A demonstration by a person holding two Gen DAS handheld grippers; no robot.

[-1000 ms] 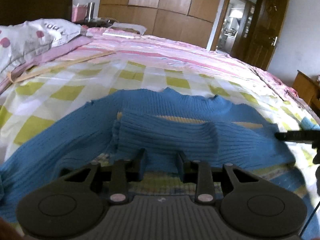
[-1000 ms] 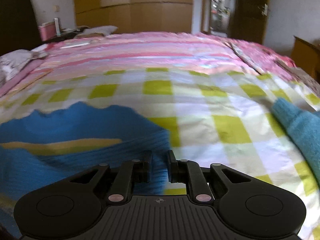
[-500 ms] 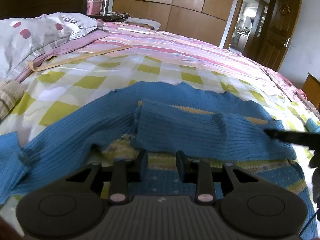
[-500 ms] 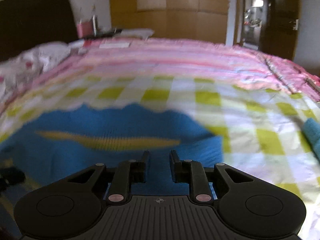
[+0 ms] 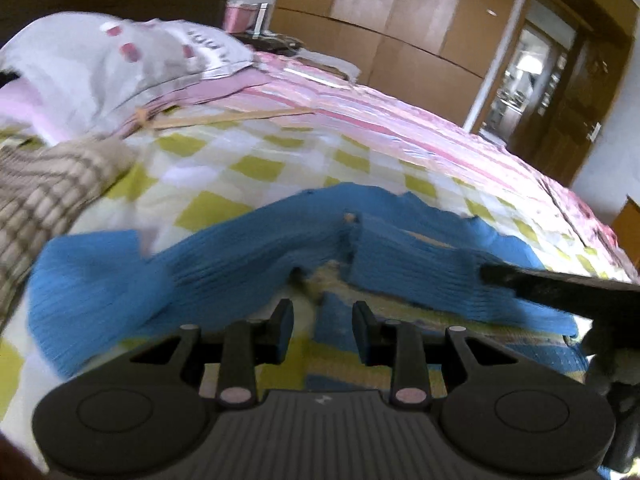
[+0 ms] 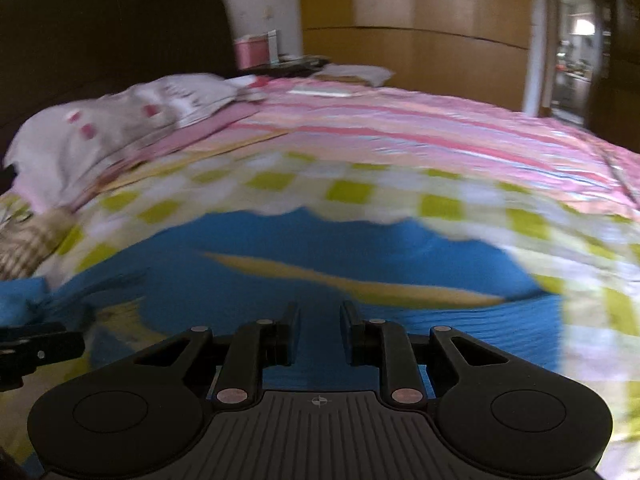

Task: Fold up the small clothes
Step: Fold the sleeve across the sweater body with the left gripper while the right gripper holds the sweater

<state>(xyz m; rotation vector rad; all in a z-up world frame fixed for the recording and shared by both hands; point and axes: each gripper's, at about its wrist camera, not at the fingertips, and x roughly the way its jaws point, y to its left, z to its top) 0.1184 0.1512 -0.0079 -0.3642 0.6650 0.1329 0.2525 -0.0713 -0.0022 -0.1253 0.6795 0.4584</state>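
A small blue ribbed sweater (image 5: 248,256) with a yellow stripe lies on the checked bedspread (image 5: 256,168). One sleeve (image 5: 432,276) is folded across its body; the other sleeve (image 5: 80,280) stretches out to the left. My left gripper (image 5: 321,320) is open and empty just above the sweater's near edge. My right gripper (image 6: 318,318) is open and empty over the blue body (image 6: 360,248) of the sweater. The right gripper's fingers (image 5: 540,284) show at the right of the left wrist view, over the folded sleeve.
A grey pillow with pink spots (image 5: 132,56) and a brown striped knit garment (image 5: 44,196) lie at the left. A pink striped cover (image 6: 440,136) spreads over the far bed. Wooden wardrobes (image 6: 420,40) and a doorway (image 5: 532,68) stand behind.
Both grippers have swung left and drawn back from the sweater. The left sleeve and the brown knit garment have come into view. The right gripper has let go of the folded sleeve.
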